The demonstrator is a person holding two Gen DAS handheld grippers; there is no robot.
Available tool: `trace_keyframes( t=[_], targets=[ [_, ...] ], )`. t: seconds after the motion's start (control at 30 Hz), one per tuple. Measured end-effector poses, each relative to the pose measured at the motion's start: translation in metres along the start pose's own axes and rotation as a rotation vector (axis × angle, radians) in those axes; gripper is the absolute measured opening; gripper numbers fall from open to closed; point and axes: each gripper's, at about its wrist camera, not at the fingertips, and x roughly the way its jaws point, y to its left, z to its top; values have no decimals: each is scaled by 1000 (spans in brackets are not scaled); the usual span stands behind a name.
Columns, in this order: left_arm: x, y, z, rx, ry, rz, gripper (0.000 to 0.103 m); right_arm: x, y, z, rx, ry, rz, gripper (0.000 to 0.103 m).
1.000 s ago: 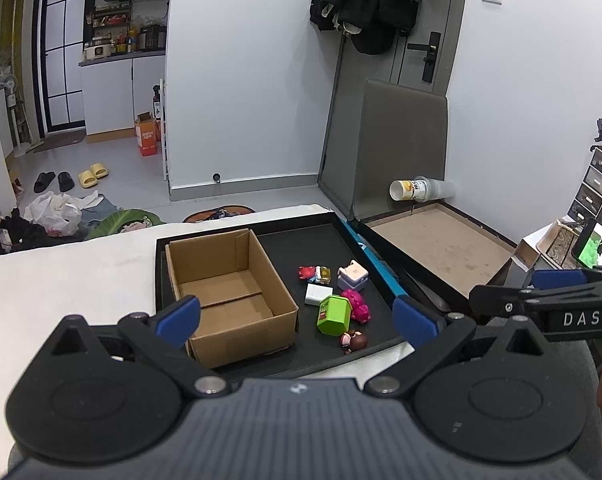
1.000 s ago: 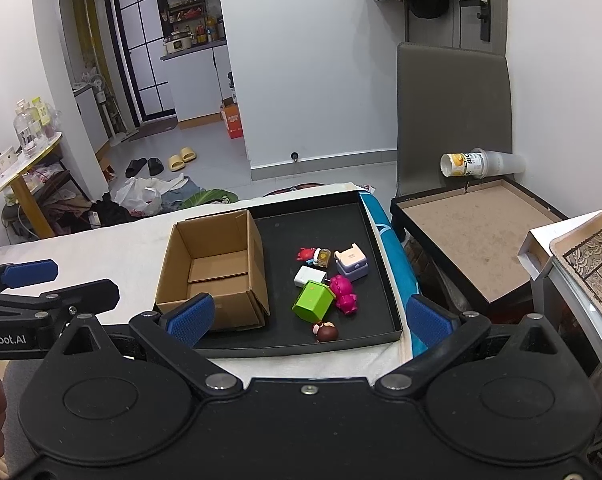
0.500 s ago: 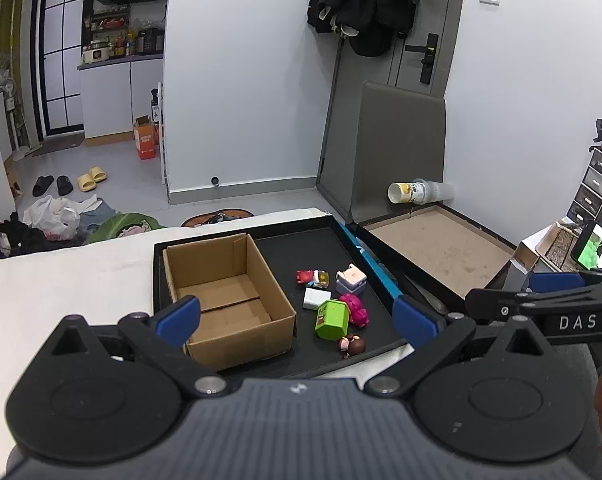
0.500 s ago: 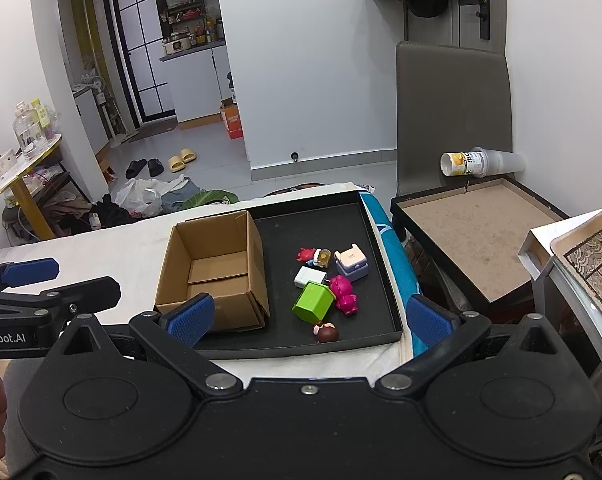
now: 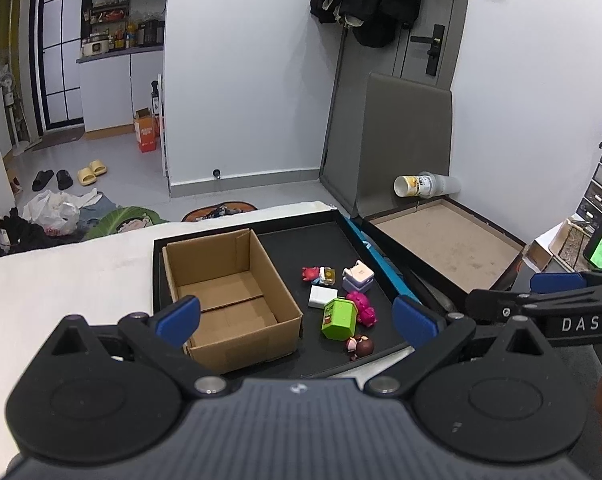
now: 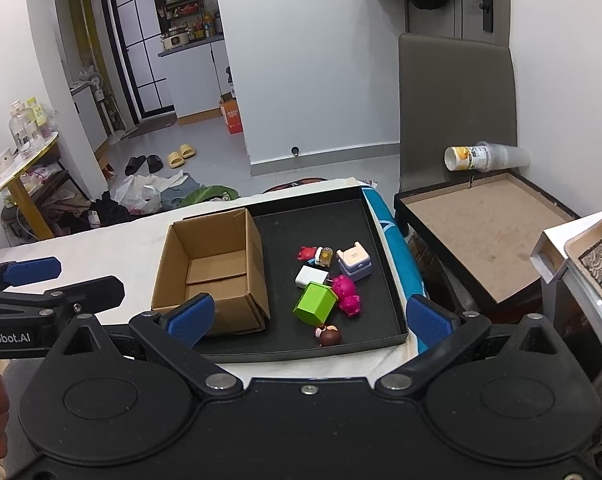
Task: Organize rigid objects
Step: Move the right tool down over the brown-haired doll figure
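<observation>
A black tray (image 5: 301,236) (image 6: 313,208) on a white-covered table holds an empty open cardboard box (image 5: 229,292) (image 6: 213,272) on its left. To the box's right lie several small toys: a green block (image 5: 339,318) (image 6: 315,302), a pink pig figure (image 5: 361,306) (image 6: 347,294), a white block (image 5: 322,296) (image 6: 311,276), a lilac-and-cream toy (image 5: 357,276) (image 6: 353,262), a red-and-yellow figure (image 5: 319,275) (image 6: 315,255) and a brown round figure (image 5: 359,347) (image 6: 328,335). My left gripper (image 5: 297,316) and right gripper (image 6: 309,318) hover open before the tray's near edge, holding nothing.
A second tray with a brown bottom (image 6: 481,228) stands to the right on a lower stand, with a grey panel (image 6: 457,96) and a tipped stack of paper cups (image 6: 485,158) behind it. Shelving (image 6: 581,248) is at the far right. Clutter lies on the floor beyond the table.
The left wrist view has shifted slightly, so the tray and toys sit a little further off and lower. The right wrist view is almost unchanged. Both grippers stay open.
</observation>
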Motion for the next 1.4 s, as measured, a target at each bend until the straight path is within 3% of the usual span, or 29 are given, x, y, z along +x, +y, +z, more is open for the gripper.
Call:
trace_keyframes(
  t=[0.83, 1.4],
  targets=[
    [89, 79, -3, -219, 173, 137, 101, 90, -13, 11, 55, 153, -10, 103],
    [135, 132, -14, -374, 239, 149, 96, 155, -36, 17, 154, 265, -8, 99]
  ],
)
